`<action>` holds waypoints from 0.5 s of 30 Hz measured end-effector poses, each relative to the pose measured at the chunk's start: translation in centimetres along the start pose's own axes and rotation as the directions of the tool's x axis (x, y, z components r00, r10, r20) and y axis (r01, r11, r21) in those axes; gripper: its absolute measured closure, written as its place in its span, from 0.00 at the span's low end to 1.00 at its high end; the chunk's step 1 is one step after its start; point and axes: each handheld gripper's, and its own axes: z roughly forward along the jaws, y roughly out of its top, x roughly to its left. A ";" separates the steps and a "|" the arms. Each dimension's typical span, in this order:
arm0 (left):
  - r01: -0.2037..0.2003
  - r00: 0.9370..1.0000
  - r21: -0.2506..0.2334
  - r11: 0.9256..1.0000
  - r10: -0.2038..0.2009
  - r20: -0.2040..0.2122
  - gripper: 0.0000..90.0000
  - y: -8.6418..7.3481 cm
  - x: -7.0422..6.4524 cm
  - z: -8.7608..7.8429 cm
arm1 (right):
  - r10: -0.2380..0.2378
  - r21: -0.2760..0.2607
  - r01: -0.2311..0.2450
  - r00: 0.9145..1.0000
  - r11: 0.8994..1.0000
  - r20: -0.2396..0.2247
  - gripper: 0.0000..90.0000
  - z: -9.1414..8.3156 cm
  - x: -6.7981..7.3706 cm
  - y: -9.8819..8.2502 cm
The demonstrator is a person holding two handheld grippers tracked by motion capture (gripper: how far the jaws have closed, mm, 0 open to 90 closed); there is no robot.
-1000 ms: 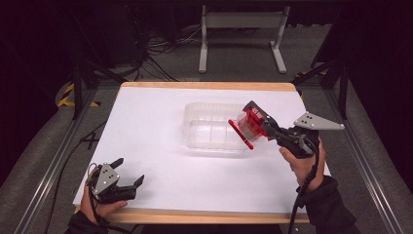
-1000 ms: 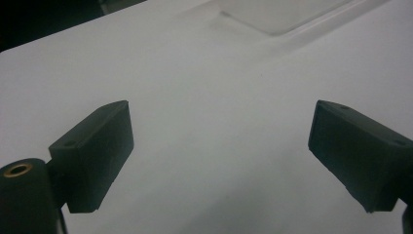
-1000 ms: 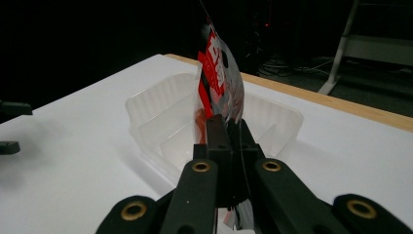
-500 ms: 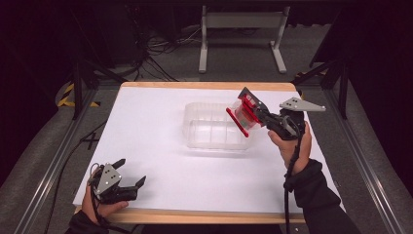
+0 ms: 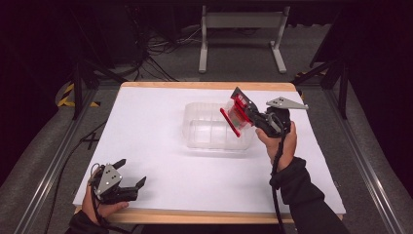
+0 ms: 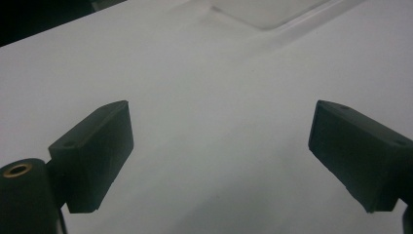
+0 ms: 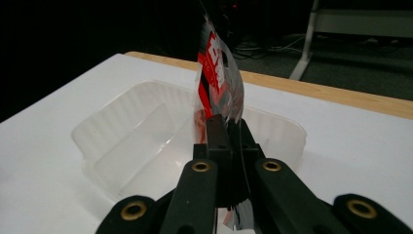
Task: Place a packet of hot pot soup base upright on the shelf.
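While the right tongs clamp a red-and-clear packet, they hold it lifted over the right end of the clear plastic tub — packet not touching the tub floor as far as the high view shows. In the right gripper view the jaws are pinched tight on the packet's lower edge, and the packet stands up edge-on beyond them, its long axis running roughly along the jaws and away from the hand. The tub sits directly below and ahead of the packet, open side up, near the middle-back of the white surface.

Left tongs rest at the near left corner of the surface, jaws spread wide with nothing between them — left gripper view shows bare white between the two pads. They are well apart from the tub.

Judgement: the right hand is clearly the nearer one, and the likely next move is down into the tub. It turns on the packet being over the opening, inside the right wall, not across the rim.
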 end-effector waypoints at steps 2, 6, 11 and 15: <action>0.005 1.000 -0.001 1.000 -0.005 0.003 0.11 0.0 0.0 0.0 | 0.017 0.003 -0.017 1.000 1.000 0.020 1.00 0.2 -0.3 -0.4; 0.000 1.000 -0.002 1.000 0.000 0.004 0.11 0.0 0.0 0.0 | 0.054 0.000 -0.054 0.997 0.999 0.054 1.00 0.3 -1.1 -1.4; -0.002 1.000 -0.001 1.000 0.002 0.009 0.11 0.0 -0.1 0.1 | 0.055 0.002 -0.055 0.995 0.998 0.080 1.00 0.1 -1.3 -2.3; 0.002 1.000 -0.001 1.000 -0.002 0.010 0.11 0.0 0.0 0.1 | 0.062 -0.017 -0.060 0.994 0.998 0.089 1.00 -0.4 -1.4 -2.8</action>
